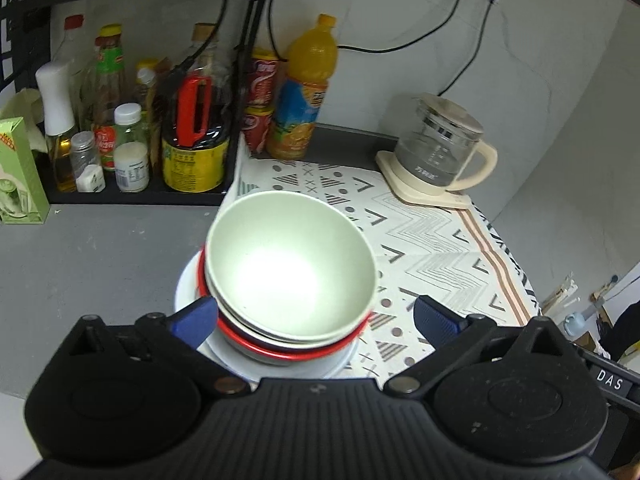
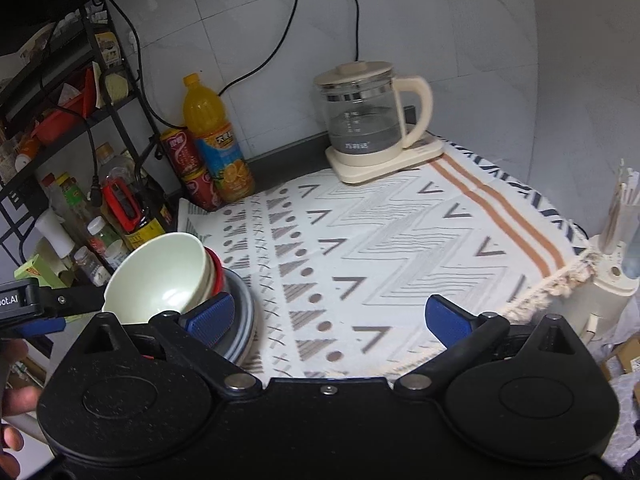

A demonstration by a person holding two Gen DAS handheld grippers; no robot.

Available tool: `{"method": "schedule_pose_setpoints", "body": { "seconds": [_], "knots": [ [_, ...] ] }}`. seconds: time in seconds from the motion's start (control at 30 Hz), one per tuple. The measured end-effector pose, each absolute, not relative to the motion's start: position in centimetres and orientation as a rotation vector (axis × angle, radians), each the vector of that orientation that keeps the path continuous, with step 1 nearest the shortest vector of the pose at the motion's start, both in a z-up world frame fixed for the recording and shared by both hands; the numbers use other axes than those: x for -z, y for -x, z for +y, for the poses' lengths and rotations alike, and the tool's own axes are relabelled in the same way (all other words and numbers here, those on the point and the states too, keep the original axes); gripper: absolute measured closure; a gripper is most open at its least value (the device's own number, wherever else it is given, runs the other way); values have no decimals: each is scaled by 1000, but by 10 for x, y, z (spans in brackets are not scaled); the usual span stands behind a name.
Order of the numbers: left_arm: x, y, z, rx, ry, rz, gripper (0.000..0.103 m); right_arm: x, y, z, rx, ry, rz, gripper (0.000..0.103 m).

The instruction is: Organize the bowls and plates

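Observation:
A stack of dishes stands where the grey counter meets the patterned cloth. A pale green bowl [image 1: 288, 264] lies tilted on top, over a white bowl, a red bowl [image 1: 256, 346] and a white plate [image 1: 188, 280]. My left gripper [image 1: 316, 316] hovers at the stack's near side, open wide. Its left pad is by the plate's rim and its right pad is over the cloth, neither pressing. In the right wrist view the green bowl [image 2: 160, 276] and plate [image 2: 240, 312] sit at the lower left. My right gripper [image 2: 330, 318] is open over bare cloth beside them, holding nothing.
A glass kettle [image 1: 440, 148] on a cream base stands at the cloth's far right corner. An orange juice bottle [image 1: 304, 92] and red cans stand by the wall. A black rack [image 1: 120, 120] full of bottles borders the left. The cloth [image 2: 400, 240] ends at a fringed right edge.

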State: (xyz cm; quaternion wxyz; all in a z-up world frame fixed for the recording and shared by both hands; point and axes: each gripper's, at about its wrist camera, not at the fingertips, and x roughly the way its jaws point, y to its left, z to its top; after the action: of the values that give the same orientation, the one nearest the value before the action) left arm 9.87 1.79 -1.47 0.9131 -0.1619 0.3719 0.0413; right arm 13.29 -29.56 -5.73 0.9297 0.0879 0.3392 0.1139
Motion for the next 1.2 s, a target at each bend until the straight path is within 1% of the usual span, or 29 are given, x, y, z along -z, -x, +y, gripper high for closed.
{"method": "schedule_pose_setpoints", "body": {
  "seconds": [0.23, 0.67, 1.2],
  "knots": [
    [7, -80, -16, -58, 249, 748, 0, 54, -109, -319, -207, -140, 678, 0],
    [-3, -29, -63, -79, 215, 726, 0, 46, -68, -345, -229, -82, 662, 0],
    [-4, 22, -91, -63, 174, 694, 0, 50, -13, -363, -234, -60, 659, 0]
  ]
}}
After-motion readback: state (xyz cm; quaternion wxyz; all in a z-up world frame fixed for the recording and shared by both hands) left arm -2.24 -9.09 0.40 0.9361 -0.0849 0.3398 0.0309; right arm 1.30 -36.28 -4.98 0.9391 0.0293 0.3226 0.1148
